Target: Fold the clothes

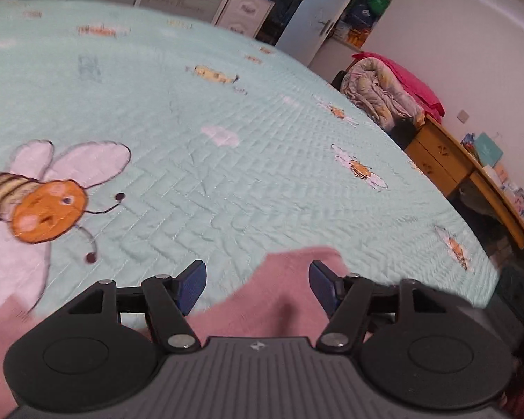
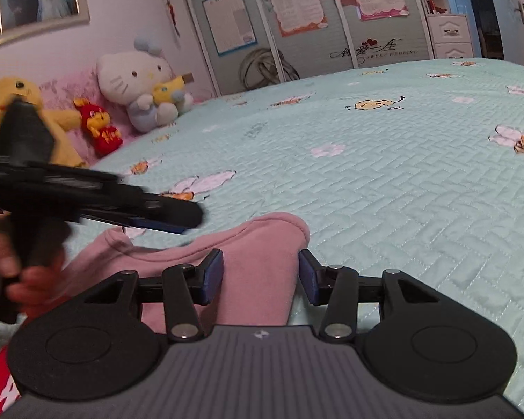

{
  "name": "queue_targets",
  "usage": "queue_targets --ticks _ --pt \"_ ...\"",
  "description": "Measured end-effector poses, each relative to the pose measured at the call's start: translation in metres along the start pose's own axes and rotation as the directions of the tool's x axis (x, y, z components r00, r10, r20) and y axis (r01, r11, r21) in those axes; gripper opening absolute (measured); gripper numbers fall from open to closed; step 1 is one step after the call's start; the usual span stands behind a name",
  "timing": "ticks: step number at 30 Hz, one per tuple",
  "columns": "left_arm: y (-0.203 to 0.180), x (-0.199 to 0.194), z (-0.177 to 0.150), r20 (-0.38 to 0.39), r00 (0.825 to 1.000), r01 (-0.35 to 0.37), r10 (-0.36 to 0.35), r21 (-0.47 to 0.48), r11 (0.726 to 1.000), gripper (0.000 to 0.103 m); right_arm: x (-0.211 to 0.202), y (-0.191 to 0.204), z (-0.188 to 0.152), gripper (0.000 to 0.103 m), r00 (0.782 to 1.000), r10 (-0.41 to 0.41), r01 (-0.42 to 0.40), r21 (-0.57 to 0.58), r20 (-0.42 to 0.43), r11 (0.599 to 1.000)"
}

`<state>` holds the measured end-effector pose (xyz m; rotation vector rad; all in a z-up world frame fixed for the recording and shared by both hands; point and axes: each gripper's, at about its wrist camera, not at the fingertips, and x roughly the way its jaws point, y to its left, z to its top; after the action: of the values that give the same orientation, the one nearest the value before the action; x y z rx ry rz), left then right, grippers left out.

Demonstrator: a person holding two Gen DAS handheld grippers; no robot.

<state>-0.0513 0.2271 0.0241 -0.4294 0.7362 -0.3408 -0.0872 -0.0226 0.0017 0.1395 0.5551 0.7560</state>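
Right wrist view: the right gripper (image 2: pixel 261 276), jaws apart, straddles a pink garment (image 2: pixel 255 265) on the bed (image 2: pixel 401 192), the left gripper (image 1: pixel 257 288) (blurred here) likewise parted over it, plush toys (image 2: pixel 139 83) beyond.

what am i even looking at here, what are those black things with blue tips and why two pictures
There is no robot: a person holds a hand-held gripper in each hand, and each one carries a wide-angle camera looking forward along its two blue-padded fingers. One picture comes from the left gripper, the other from the right gripper. Both stand open and hold nothing. Each hovers over a pink garment lying on a pale green bee-print bedspread. In the right view, the blurred black shape is the left gripper seen from the side, with the person's hand around its handle. Plush toys sit at the head of the bed.
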Motion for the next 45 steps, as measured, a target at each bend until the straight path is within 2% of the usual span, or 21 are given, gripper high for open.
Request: queue_targets --ticks 4,7,8,9,10,14,17,19,22,25,26,29,30,32,33,34,35,38,42,45 --pt "0.013 0.023 0.013 -0.018 0.992 0.126 -0.128 -0.067 0.99 0.068 -0.002 -0.007 0.0 0.048 1.0 0.021 -0.022 0.051 0.009 0.998" --pt "0.019 0.038 0.018 -0.04 0.973 0.223 -0.229 -0.119 0.968 0.06 -0.002 -0.006 0.001 0.049 1.0 0.001 -0.001 0.051 0.011 0.999" --pt "0.019 0.041 0.017 -0.054 0.965 0.249 -0.257 -0.128 0.96 0.039 -0.002 -0.004 0.001 0.051 1.0 -0.015 0.015 0.045 0.011 0.999" --pt "0.018 0.043 0.016 -0.066 0.96 0.262 -0.272 -0.126 0.957 0.007 -0.002 0.0 0.001 0.055 0.999 -0.036 0.035 0.029 0.013 0.999" --pt "0.015 0.042 0.015 -0.064 0.959 0.268 -0.276 -0.115 0.957 0.0 -0.003 0.003 0.001 0.057 0.998 -0.057 0.056 0.013 0.016 0.998" --pt "0.004 0.023 0.007 0.004 0.959 0.282 -0.283 -0.07 0.957 0.0 -0.002 0.021 0.001 0.058 0.994 -0.106 0.108 -0.071 0.025 0.992" --pt "-0.004 0.004 0.007 0.058 0.955 0.293 -0.29 -0.056 0.954 0.0 0.0 0.03 0.001 0.058 0.995 -0.099 0.101 -0.114 0.024 0.988" --pt "-0.008 -0.003 0.01 0.079 0.953 0.297 -0.293 -0.056 0.953 0.0 0.003 0.027 0.004 0.058 0.995 -0.101 0.101 -0.1 0.006 0.99" --pt "-0.01 0.001 0.015 0.07 0.972 0.225 -0.223 -0.02 0.974 0.0 0.007 0.022 0.005 0.061 0.996 -0.089 0.088 -0.058 -0.007 0.994" --pt "0.0 0.014 0.018 0.014 0.971 0.241 -0.24 -0.051 0.969 0.002 0.008 0.017 0.005 0.061 0.998 -0.07 0.07 -0.026 -0.003 0.997" --pt "0.001 0.019 0.018 -0.006 0.971 0.24 -0.241 -0.049 0.97 0.011 0.007 0.016 0.004 0.061 0.998 -0.061 0.061 -0.016 0.002 0.998" --pt "0.006 0.029 0.019 -0.041 0.973 0.227 -0.229 -0.043 0.973 0.048 0.004 0.012 0.002 0.061 0.999 -0.026 0.025 0.007 0.021 1.0" --pt "0.009 0.032 0.019 -0.045 0.973 0.223 -0.225 -0.046 0.974 0.053 0.003 0.012 0.001 0.061 1.0 -0.013 0.013 0.01 0.029 1.0" --pt "0.015 0.038 0.02 -0.069 0.964 0.252 -0.258 -0.082 0.964 0.052 0.003 0.012 0.001 0.061 1.0 -0.015 0.015 0.013 0.027 1.0" --pt "0.017 0.041 0.02 -0.087 0.953 0.28 -0.289 -0.103 0.954 0.05 0.004 0.012 0.0 0.061 1.0 -0.017 0.017 0.015 0.026 1.0" --pt "0.017 0.042 0.018 -0.1 0.946 0.298 -0.308 -0.1 0.949 0.043 0.004 0.013 0.001 0.061 0.999 -0.018 0.018 0.008 0.028 1.0" --pt "0.014 0.042 0.017 -0.108 0.945 0.302 -0.31 -0.079 0.95 0.015 0.004 0.015 0.001 0.061 0.999 -0.019 0.019 0.001 0.029 1.0" --pt "0.005 0.037 0.013 -0.116 0.942 0.315 -0.316 -0.021 0.949 0.012 0.004 0.019 0.001 0.061 0.999 -0.021 0.022 -0.022 0.034 1.0" --pt "-0.002 0.008 0.014 -0.009 0.94 0.342 -0.342 -0.009 0.94 0.011 0.002 0.028 0.001 0.061 0.999 -0.019 0.022 -0.071 0.048 0.997" --pt "-0.009 -0.007 0.014 0.017 0.941 0.338 -0.339 0.013 0.941 0.011 -0.001 0.039 0.001 0.061 0.998 -0.016 0.025 -0.134 0.069 0.991"
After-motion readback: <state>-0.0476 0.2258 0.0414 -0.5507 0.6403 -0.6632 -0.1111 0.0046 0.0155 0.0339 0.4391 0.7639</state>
